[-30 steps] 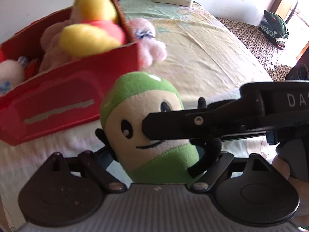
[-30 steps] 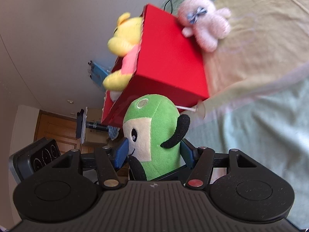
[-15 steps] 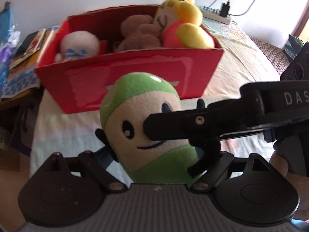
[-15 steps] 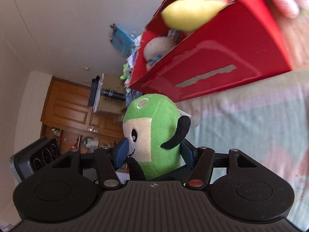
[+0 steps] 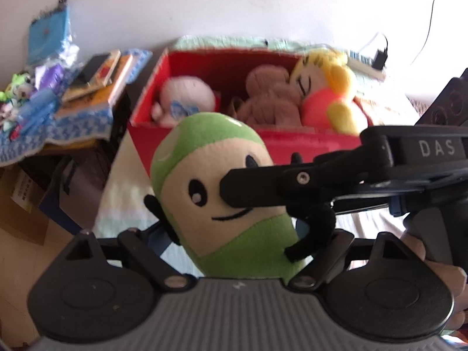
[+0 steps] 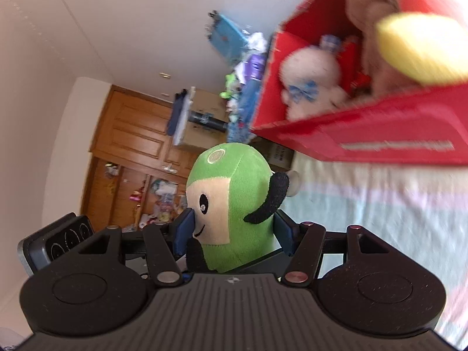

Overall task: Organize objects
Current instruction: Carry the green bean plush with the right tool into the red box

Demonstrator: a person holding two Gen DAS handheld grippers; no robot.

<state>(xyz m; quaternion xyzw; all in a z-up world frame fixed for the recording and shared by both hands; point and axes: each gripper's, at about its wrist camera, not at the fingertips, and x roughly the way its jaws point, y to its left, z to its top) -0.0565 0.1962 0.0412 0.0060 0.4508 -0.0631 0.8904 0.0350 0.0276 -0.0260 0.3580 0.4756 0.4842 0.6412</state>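
Green plush toy [image 5: 216,187]: clamped upright by both the left gripper [image 5: 234,248] and right gripper [image 6: 231,231], probably for steadiness, in front of the red box [image 5: 204,143] on the bed [image 6: 380,219], which already held other plush toys.

The red box [image 5: 280,143] stood on the bed [image 5: 122,199] directly ahead, its near wall rising as a barrier behind the green plush [image 5: 222,193]. Inside, the white plush [image 5: 187,99] filled the left end, the brown plush [image 5: 269,99] the middle, and the yellow plush [image 5: 330,93] the right end, overhanging the near wall. A narrow gap lay open between the white and brown toys. The strip of bed before the box was bare. Off the bed's left edge, a side table [image 5: 58,128] crowded with books [image 5: 99,76] blocked that flank. The right gripper [image 5: 234,187] crossed the green plush's face from the right.
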